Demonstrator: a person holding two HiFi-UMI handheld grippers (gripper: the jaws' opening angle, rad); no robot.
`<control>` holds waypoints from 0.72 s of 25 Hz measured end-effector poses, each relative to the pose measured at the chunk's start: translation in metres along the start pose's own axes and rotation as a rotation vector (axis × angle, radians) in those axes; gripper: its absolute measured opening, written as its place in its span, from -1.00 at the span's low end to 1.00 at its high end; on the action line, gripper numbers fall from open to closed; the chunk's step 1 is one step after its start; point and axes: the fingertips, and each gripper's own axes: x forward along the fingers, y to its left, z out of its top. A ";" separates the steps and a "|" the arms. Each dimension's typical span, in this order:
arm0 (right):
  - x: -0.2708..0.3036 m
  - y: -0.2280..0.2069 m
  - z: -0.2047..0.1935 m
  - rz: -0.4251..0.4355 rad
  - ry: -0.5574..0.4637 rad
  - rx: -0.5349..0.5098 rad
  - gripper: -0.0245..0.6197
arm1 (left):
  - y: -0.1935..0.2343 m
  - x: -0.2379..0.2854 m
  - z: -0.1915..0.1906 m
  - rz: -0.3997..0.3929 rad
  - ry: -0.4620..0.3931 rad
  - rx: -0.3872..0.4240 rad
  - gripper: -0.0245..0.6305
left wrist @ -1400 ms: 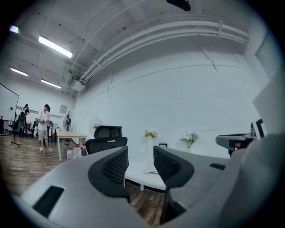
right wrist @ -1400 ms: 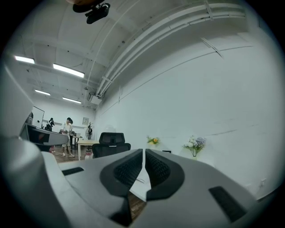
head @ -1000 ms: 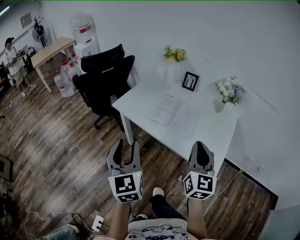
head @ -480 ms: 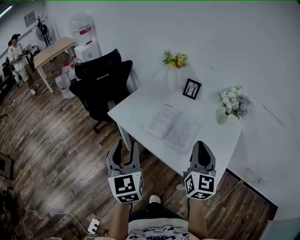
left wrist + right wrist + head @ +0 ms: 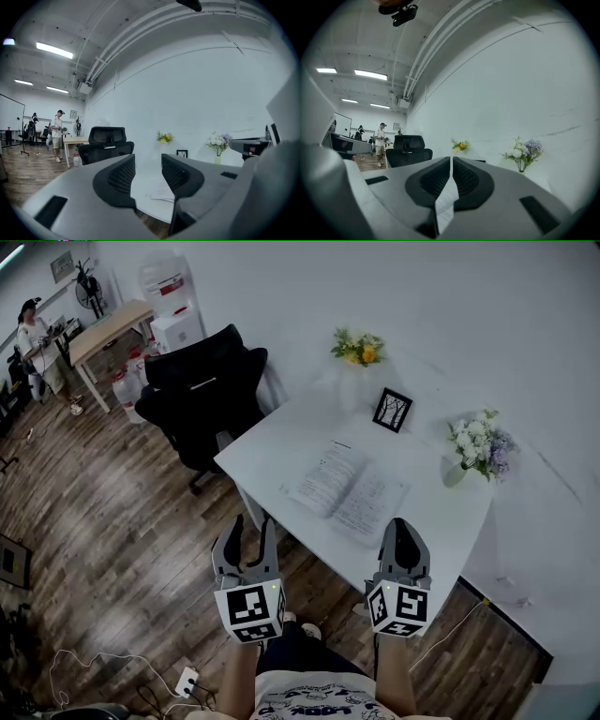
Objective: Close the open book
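The open book (image 5: 349,490) lies flat on the white table (image 5: 272,451), pages up, near the table's front edge. Both grippers hover short of that edge, above the wooden floor, pointing level towards the table. My left gripper (image 5: 251,526) is open with nothing between its jaws; in the left gripper view (image 5: 147,171) the book (image 5: 161,193) shows through the gap. My right gripper (image 5: 404,525) has its jaws nearly together, and the right gripper view (image 5: 452,161) shows only a thin slit between them, with nothing held.
A black office chair (image 5: 202,390) stands at the table's left end. A small picture frame (image 5: 393,410), yellow flowers (image 5: 359,348) and a vase of pale flowers (image 5: 481,446) stand along the wall side. A person (image 5: 28,324) stands by a wooden desk far left. Cables (image 5: 187,681) lie on the floor.
Both grippers have come closer to the table's front edge, and the book now sits nearer to them. The jaws stand as before.
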 end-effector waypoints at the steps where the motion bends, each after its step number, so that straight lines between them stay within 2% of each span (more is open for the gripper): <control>1: 0.003 0.000 -0.001 0.000 0.004 0.002 -0.82 | 0.001 0.003 -0.001 0.001 0.004 0.001 -0.44; 18: 0.080 -0.001 -0.007 -0.058 0.020 0.001 -0.82 | 0.018 0.093 -0.001 -0.069 0.030 0.003 -0.44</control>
